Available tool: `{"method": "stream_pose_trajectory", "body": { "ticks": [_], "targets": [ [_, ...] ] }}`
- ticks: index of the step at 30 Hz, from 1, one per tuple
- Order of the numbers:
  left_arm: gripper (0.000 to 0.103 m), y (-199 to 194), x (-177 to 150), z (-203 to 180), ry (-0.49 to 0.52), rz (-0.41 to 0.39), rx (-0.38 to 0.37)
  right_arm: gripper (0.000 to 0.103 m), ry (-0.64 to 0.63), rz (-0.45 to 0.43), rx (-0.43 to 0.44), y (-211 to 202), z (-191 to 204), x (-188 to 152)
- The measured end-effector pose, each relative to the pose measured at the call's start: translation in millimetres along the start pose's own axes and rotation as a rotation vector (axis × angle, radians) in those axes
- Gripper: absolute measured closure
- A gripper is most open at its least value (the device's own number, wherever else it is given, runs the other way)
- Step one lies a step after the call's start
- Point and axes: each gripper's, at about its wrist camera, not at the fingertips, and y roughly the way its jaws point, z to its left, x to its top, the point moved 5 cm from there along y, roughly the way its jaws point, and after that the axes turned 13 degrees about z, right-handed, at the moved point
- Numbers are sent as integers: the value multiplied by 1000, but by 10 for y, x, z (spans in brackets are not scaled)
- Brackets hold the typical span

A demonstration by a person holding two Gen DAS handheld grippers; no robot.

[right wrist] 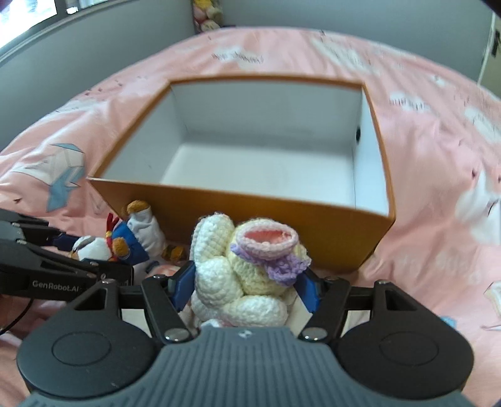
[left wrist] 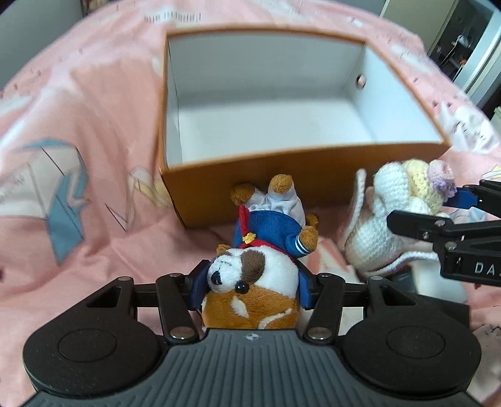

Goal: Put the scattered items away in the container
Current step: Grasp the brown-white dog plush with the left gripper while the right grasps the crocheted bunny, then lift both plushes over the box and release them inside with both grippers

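Observation:
A brown-and-white plush dog (left wrist: pixel 266 225) in a blue jacket hangs head-down towards the camera, just in front of the orange box (left wrist: pixel 281 175). My left gripper (left wrist: pixel 252 281) is shut on its head, blue pads pressing both sides. The box is white inside and holds nothing. To the right, a white and cream crochet bunny (right wrist: pixel 250 250) with a pink ear and a purple bow sits between the blue pads of my right gripper (right wrist: pixel 247 285), which is shut on it. The bunny (left wrist: pixel 394 219) and right gripper (left wrist: pixel 429 206) show at the left wrist view's right edge. The dog (right wrist: pixel 134 241) and left gripper (right wrist: pixel 84 250) show at the right wrist view's left.
Everything rests on a bed with a pink printed sheet (left wrist: pixel 94 125). More soft toys (right wrist: pixel 206 15) stand in the far corner against grey walls. A white item (right wrist: pixel 479 213) lies on the sheet right of the box. A cabinet (left wrist: pixel 463 47) stands beyond the bed.

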Motion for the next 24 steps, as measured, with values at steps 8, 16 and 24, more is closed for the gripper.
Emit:
{"method": "stream_pose_trajectory", "body": {
  "ticks": [8,16,24],
  "targets": [
    [40,-681,24,-152,17,-237,-23,34,-55,-156,33,-558,198,134],
    [39,-923,414,-178,-28,-382,13,34,-35,-315,21,-835,260,591],
    [39,-724,767,-35,-91,-371,71,34,62,-241,9,-327,58,955]
  ]
}}
